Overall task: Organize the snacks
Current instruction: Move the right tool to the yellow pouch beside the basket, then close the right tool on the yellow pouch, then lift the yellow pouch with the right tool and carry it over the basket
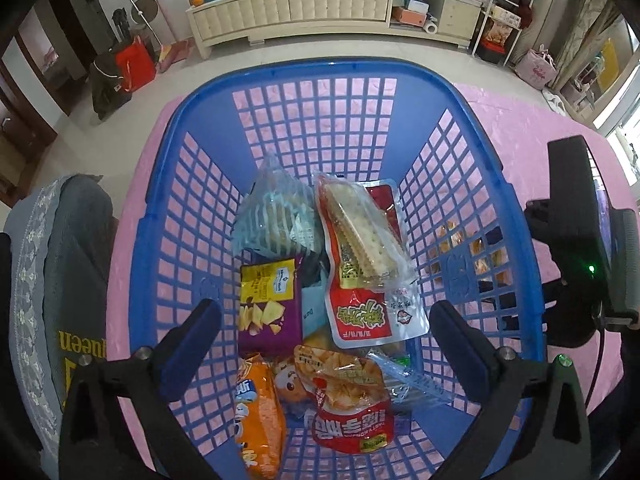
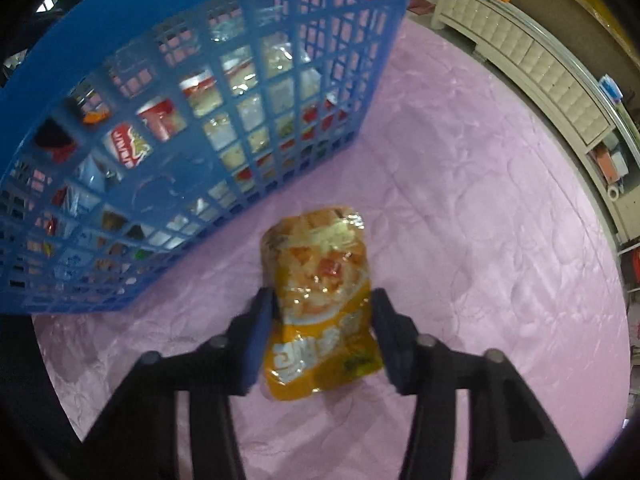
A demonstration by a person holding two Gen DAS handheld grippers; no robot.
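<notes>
A blue plastic basket (image 1: 484, 152) stands on the pink tablecloth and holds several snack packs: a red cracker pack (image 1: 360, 256), a purple chip bag (image 1: 268, 300), an orange bag (image 1: 260, 412) and a red-orange pack (image 1: 344, 396). My left gripper (image 1: 324, 332) is open and empty above the basket's near side. In the right wrist view, my right gripper (image 2: 322, 324) has its pads on both sides of a yellow-orange snack pack (image 2: 320, 300) that lies on the cloth beside the basket (image 2: 168, 20). The right gripper's body (image 1: 580, 240) shows at the right of the left wrist view.
The pink tablecloth (image 2: 480, 200) spreads to the right of the basket. A cream cabinet (image 1: 320, 8) stands along the far wall across the floor. A grey covered chair (image 1: 52, 264) is at the table's left side.
</notes>
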